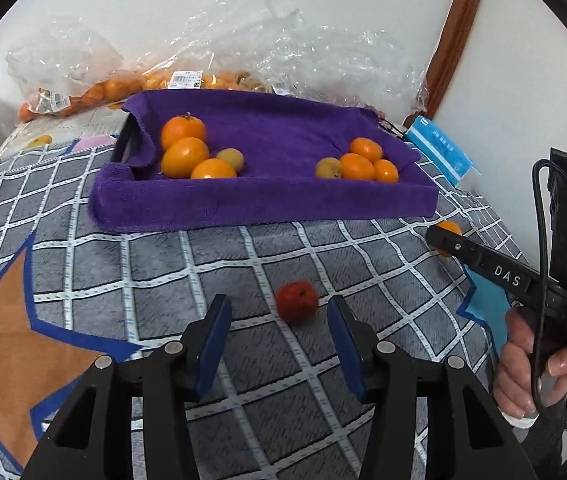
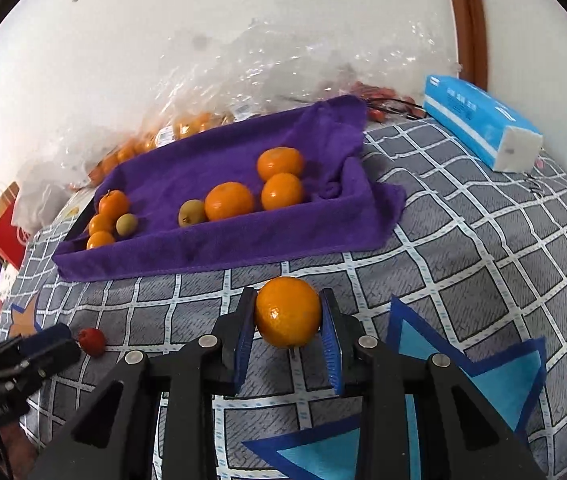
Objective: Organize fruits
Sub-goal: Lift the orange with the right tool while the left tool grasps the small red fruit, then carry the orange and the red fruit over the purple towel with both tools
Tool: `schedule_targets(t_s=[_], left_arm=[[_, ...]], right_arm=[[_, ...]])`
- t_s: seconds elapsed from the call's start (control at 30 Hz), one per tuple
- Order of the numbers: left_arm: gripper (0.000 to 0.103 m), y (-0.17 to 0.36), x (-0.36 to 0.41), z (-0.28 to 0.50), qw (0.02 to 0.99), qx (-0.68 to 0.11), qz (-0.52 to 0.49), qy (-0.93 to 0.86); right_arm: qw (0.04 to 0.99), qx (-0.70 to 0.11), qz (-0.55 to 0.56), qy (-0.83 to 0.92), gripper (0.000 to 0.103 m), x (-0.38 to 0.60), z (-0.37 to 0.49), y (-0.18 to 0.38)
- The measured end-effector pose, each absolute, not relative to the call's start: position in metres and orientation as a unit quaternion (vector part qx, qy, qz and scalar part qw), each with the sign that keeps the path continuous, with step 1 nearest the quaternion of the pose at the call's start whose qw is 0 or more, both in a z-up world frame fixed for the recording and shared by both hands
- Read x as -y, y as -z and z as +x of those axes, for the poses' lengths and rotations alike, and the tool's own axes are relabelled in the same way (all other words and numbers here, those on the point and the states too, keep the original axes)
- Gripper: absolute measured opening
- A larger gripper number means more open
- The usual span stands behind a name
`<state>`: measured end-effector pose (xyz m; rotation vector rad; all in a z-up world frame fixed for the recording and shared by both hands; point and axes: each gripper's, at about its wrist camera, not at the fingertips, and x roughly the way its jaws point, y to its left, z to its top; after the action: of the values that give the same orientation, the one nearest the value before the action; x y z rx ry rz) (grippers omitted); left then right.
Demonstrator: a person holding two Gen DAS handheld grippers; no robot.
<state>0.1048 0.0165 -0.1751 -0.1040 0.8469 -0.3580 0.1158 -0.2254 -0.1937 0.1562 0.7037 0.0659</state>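
1. An orange (image 2: 288, 312) is clamped between the blue pads of the right gripper (image 2: 288, 338), above the checked cloth (image 2: 463, 264) and just in front of the tray (image 2: 219, 252).
2. A small red fruit (image 1: 297, 302) is seen on the cloth, just ahead of the left gripper (image 1: 279, 320). The jaws are held apart, the fruit is not touched, and nothing is gripped.
3. The tray is lined with a purple towel (image 1: 283, 136).
4. Two groups of fruit are found in the tray. At its left end, three oranges (image 1: 185, 156) and one yellow-green fruit (image 1: 230, 159) are grouped. At its right end, three oranges (image 1: 357, 166) and one yellow-green fruit (image 1: 328, 168) are grouped.
5. Clear bags (image 1: 203, 60) holding more oranges are piled behind the tray, against the wall.
6. A blue tissue pack (image 2: 479, 124) is placed to the right of the tray.
7. The right gripper's handle is held by a hand (image 1: 531, 368).
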Motion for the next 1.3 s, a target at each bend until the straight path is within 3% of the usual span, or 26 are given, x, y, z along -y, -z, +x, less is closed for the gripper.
schedule_targets(t_s=[0.17,0.3,0.37,0.67,1.3], left_arm=[[0.042,0.179,-0.004,0.11,0.89,-0.422,-0.056,0.164],[0.026,0.182,0.005,0.11,0.897,-0.418,-0.026,0.142],[0.024,0.182,0.004,0.108,0.897,-0.415,-0.028,0.148],[0.024,0.181,-0.013,0.11,0.897,-0.403,-0.089,0.159],[0.024,0.161,-0.022,0.091,0.929,-0.333,-0.092,0.135]], right_arm=[[0.937,-0.342,0.053,-0.037,0.031,0.216,0.116,0.193],[0.936,-0.344,0.066,-0.033,0.031,0.222,0.116,0.193],[0.935,-0.345,0.071,-0.032,0.031,0.224,0.117,0.194],[0.936,-0.344,0.062,-0.04,0.031,0.218,0.116,0.193],[0.943,-0.325,0.06,-0.048,0.031,0.215,0.11,0.187]])
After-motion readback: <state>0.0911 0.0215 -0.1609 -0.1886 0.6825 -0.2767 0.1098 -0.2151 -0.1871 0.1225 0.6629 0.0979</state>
